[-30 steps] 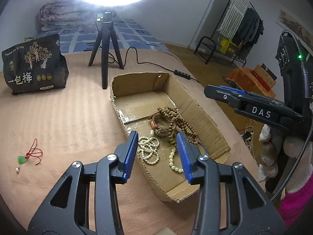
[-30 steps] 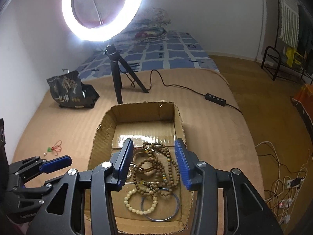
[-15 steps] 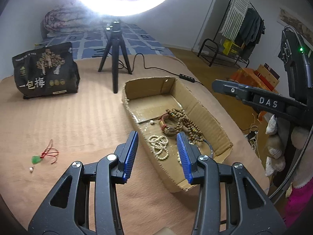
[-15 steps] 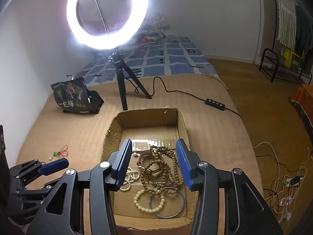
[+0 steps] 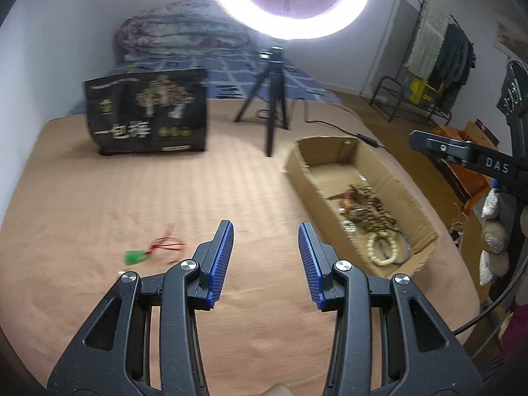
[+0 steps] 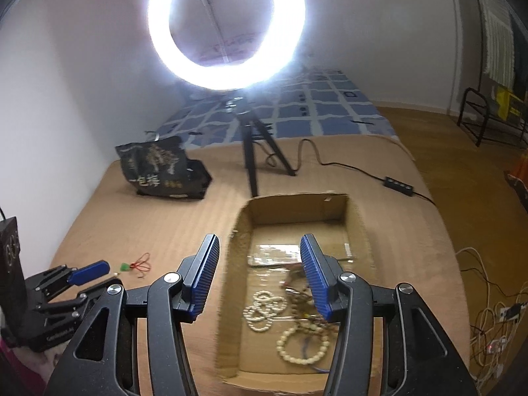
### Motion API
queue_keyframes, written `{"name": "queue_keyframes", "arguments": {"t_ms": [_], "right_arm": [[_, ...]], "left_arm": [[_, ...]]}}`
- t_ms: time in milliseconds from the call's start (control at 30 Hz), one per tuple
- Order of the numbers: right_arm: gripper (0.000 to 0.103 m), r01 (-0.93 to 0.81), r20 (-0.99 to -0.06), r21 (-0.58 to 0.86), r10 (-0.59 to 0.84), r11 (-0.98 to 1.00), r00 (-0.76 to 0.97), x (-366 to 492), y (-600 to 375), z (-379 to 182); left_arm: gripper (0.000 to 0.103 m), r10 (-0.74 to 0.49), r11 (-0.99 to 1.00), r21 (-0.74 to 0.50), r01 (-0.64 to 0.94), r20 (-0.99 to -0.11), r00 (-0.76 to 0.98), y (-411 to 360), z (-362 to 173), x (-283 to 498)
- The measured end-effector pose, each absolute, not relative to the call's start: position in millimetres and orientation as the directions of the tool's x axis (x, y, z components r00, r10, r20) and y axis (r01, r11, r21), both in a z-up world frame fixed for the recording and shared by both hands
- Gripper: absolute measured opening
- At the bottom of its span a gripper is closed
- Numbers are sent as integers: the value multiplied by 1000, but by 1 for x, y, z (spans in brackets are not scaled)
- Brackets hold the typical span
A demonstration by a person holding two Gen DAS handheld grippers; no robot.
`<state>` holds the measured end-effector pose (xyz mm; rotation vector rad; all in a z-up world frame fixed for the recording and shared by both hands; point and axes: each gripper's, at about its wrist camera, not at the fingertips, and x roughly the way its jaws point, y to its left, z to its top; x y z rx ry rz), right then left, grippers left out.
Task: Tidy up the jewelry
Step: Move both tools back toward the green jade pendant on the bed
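A green pendant on a red cord (image 5: 137, 256) lies on the brown bed cover, left of my left gripper (image 5: 265, 260), which is open and empty above the cover. The pendant also shows in the right wrist view (image 6: 127, 266). A shallow cardboard box (image 5: 298, 168) to the right holds wooden bead strings (image 5: 369, 204), white bead bracelets (image 5: 382, 250) and a blue ring. My right gripper (image 6: 259, 275) is open and empty above the box's left wall (image 6: 227, 297). The white bracelets (image 6: 264, 310) lie in the box's near end.
A ring light on a black tripod (image 5: 274, 112) stands behind the box, its cable (image 6: 396, 186) running right. A black snack bag (image 5: 147, 112) stands at the back left. A clothes rack (image 5: 425, 76) and floor cables (image 6: 488, 316) lie right of the bed.
My left gripper has swung left, away from over the box toward the pendant, which is now closer. My right gripper has drawn back and shifted left, tilting up slightly. Both stay open.
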<state>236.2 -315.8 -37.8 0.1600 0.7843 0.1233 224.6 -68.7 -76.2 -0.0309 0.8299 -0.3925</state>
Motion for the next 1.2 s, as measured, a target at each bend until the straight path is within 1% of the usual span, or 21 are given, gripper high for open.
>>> {"name": "queue_keyframes", "arguments": {"t_ms": [300, 400, 567, 700, 933, 1067, 1133, 1200], "right_arm": [[50, -134, -677, 248, 271, 959, 684, 247, -270, -49], [50, -161, -675, 255, 295, 953, 676, 250, -255, -56], [51, -205, -678, 255, 326, 945, 658, 255, -234, -67], [51, -240, -694, 249, 346, 938, 631, 259, -215, -78], [51, -298, -729, 237, 372, 925, 575, 268, -184, -96], [51, -318, -740, 252, 394, 914, 545, 275, -170, -105], [51, -330, -747, 249, 397, 911, 533, 278, -159, -112], [51, -335, -753, 256, 404, 907, 519, 282, -149, -118]], "left_arm": [[41, -269, 958, -129, 258, -722, 638, -8, -91, 227], [41, -232, 968, -110, 226, -735, 637, 15, -104, 226], [41, -188, 978, -91, 189, -782, 595, 45, -139, 228], [41, -172, 978, -67, 196, -792, 586, 50, -154, 229], [41, -171, 980, -81, 180, -805, 568, 53, -171, 244], [41, -178, 980, -93, 176, -811, 558, 49, -178, 254], [35, -168, 981, -82, 176, -814, 557, 46, -182, 257], [31, -167, 981, -83, 176, -820, 548, 43, -187, 261]]}}
